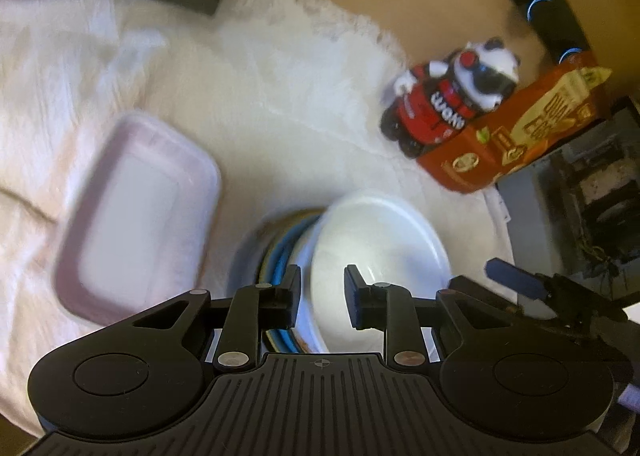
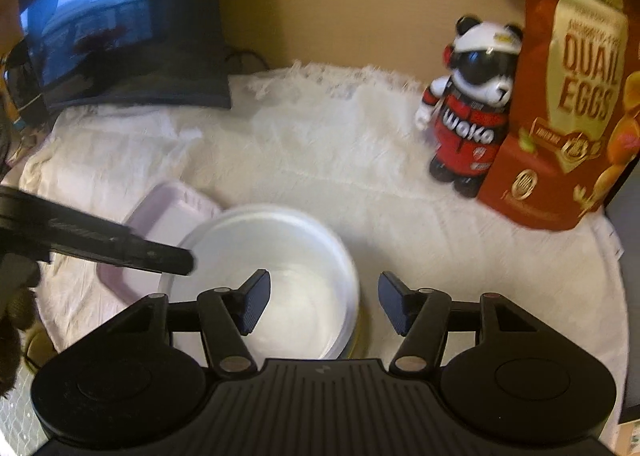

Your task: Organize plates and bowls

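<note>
Left wrist view: white bowl (image 1: pixel 376 252) sits tilted on a stack of striped bowls (image 1: pixel 280 256) on the cloth-covered table (image 1: pixel 280 95), likely mid-nesting. Pink tray (image 1: pixel 136 215) lies just beside. Left tool (image 1: pixel 322 296) is narrowly parted, straddling the white bowl's near rim; contact can't be told.

Right wrist view: right tool (image 2: pixel 323 302) is released, half open, holding nothing, above the white bowl's right edge. Left tool's finger (image 2: pixel 160 254) reaches the bowl's left rim, probably steadying it.
</note>
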`<move>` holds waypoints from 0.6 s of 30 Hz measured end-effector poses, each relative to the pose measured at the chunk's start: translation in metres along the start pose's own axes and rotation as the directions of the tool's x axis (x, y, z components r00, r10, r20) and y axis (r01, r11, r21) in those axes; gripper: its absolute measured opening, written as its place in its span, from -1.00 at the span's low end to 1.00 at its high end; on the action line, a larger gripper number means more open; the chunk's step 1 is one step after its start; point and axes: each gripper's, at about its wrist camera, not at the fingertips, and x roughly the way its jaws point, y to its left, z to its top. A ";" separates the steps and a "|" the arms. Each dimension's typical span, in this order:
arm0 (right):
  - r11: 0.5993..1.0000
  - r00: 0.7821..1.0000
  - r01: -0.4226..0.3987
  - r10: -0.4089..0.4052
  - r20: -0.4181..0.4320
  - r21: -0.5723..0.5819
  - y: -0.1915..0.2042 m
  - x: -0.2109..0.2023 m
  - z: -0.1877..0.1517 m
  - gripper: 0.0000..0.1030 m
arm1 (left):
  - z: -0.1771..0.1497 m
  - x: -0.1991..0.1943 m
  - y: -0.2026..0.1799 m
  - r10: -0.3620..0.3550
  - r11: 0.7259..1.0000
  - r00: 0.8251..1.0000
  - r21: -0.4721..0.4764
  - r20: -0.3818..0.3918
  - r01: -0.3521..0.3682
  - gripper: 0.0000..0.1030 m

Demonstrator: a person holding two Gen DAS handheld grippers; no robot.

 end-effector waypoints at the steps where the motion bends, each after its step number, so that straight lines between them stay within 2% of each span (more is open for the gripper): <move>1: 1.000 1.000 0.002 -0.002 0.006 0.007 0.000 -0.002 0.005 0.17 | 0.003 -0.006 0.002 0.005 1.000 1.000 0.005 0.012 -0.005 -0.49; 5: 0.999 1.000 -0.018 0.018 0.021 0.026 0.006 -0.003 0.026 0.17 | 0.015 -0.030 0.018 0.042 0.998 0.996 0.037 0.080 -0.045 -0.48; 7: 0.998 0.999 -0.043 0.042 0.021 0.046 0.011 -0.001 0.036 0.17 | 0.022 -0.039 0.028 0.092 0.993 0.989 0.063 0.118 -0.100 -0.48; 10: 0.992 0.996 -0.085 0.083 0.017 0.089 0.018 0.006 0.047 0.17 | 0.031 -0.046 0.045 0.185 0.972 0.969 0.115 0.165 -0.205 -0.48; 12: 0.987 0.993 -0.115 0.115 0.004 0.114 0.026 0.014 0.054 0.17 | 0.038 -0.043 0.055 0.230 0.959 0.959 0.132 0.166 -0.253 -0.48; 15: 0.976 0.985 -0.163 0.170 -0.038 0.144 0.042 0.030 0.059 0.17 | 0.042 -0.031 0.066 0.266 0.946 0.954 0.151 0.138 -0.286 -0.48; 17: 0.975 0.981 -0.175 0.184 -0.059 0.138 0.056 0.039 0.060 0.12 | 0.041 -0.021 0.068 0.321 0.923 0.938 0.179 0.134 -0.341 -0.46; 18: 0.977 0.981 -0.171 0.181 -0.067 0.131 0.062 0.043 0.060 0.04 | 0.039 -0.016 0.069 0.370 0.896 0.917 0.204 0.145 -0.394 -0.46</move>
